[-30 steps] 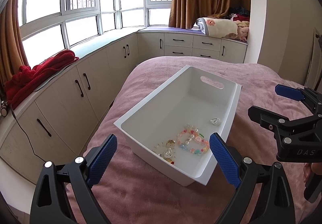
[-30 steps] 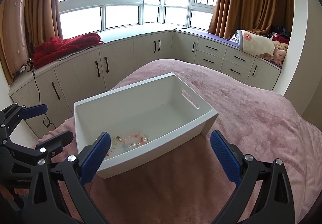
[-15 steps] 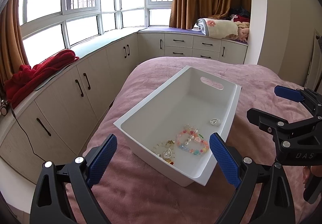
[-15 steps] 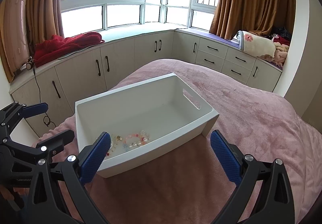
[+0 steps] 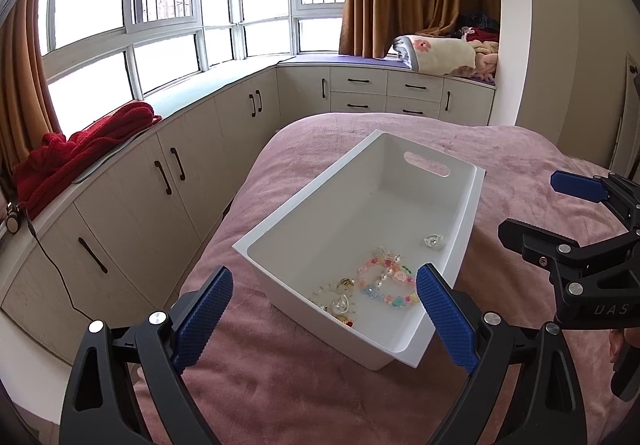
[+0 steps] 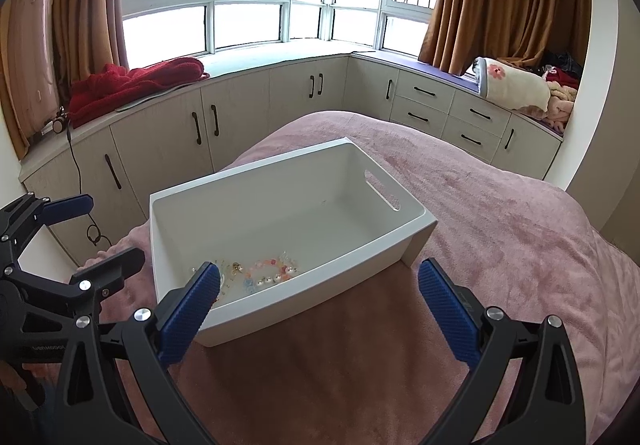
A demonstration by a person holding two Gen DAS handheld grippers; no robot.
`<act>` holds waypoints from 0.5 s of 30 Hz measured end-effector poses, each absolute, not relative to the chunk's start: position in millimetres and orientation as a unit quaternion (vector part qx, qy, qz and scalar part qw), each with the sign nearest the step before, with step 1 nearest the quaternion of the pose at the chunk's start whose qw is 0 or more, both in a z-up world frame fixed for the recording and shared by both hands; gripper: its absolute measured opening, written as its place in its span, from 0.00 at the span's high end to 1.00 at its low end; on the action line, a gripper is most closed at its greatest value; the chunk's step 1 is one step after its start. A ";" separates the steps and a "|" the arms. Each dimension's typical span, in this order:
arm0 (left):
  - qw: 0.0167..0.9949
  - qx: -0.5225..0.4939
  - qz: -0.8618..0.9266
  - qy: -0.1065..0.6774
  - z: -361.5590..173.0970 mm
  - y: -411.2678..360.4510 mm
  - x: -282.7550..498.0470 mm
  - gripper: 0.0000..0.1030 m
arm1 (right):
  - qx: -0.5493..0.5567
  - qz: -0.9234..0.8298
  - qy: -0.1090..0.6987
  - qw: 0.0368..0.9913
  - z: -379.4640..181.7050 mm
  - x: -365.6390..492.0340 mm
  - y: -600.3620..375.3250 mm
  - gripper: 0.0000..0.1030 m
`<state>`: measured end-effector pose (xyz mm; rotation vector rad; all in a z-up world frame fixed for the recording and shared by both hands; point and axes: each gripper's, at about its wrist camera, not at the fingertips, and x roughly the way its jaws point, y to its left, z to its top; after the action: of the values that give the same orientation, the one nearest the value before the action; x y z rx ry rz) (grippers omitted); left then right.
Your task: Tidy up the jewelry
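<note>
A white plastic bin (image 5: 464, 205) sits on a pink bedspread; it also shows in the right wrist view (image 6: 416, 211). In its near end lie a colourful bead bracelet (image 5: 386, 283), a clear pendant with small gold pieces (image 5: 340, 301) and a small clear ring (image 5: 434, 241). The beads show in the right wrist view (image 6: 268, 273). My left gripper (image 5: 324, 319) is open and empty, held above the bin's near corner. My right gripper (image 6: 318, 309) is open and empty, just short of the bin's near wall.
The pink bedspread (image 6: 500, 213) spreads around the bin. Cream cabinets (image 5: 168, 181) run along the window bay to the left and behind. A red blanket (image 5: 80, 149) lies on the sill, and a folded floral blanket (image 6: 512, 89) at the far right.
Both grippers have stayed open and nearly still. The views have drifted only slightly. The jewelry in the bin has not moved.
</note>
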<state>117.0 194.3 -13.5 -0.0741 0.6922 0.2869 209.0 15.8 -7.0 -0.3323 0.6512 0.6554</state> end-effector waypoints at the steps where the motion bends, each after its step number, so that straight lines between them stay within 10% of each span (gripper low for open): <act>1: 0.929 -0.034 0.140 0.340 -14.3 194.5 117.2 0.09 | -0.161 0.315 0.313 0.881 -7.5 208.2 16.0 0.05; 15: 0.931 -0.041 0.124 0.340 -14.5 196.5 115.0 0.09 | -0.162 0.315 0.317 0.880 -9.7 207.5 16.7 0.05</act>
<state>115.0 196.5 -14.5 -0.0848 0.6970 0.2548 207.5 16.7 -9.7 -0.3373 0.6606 0.6573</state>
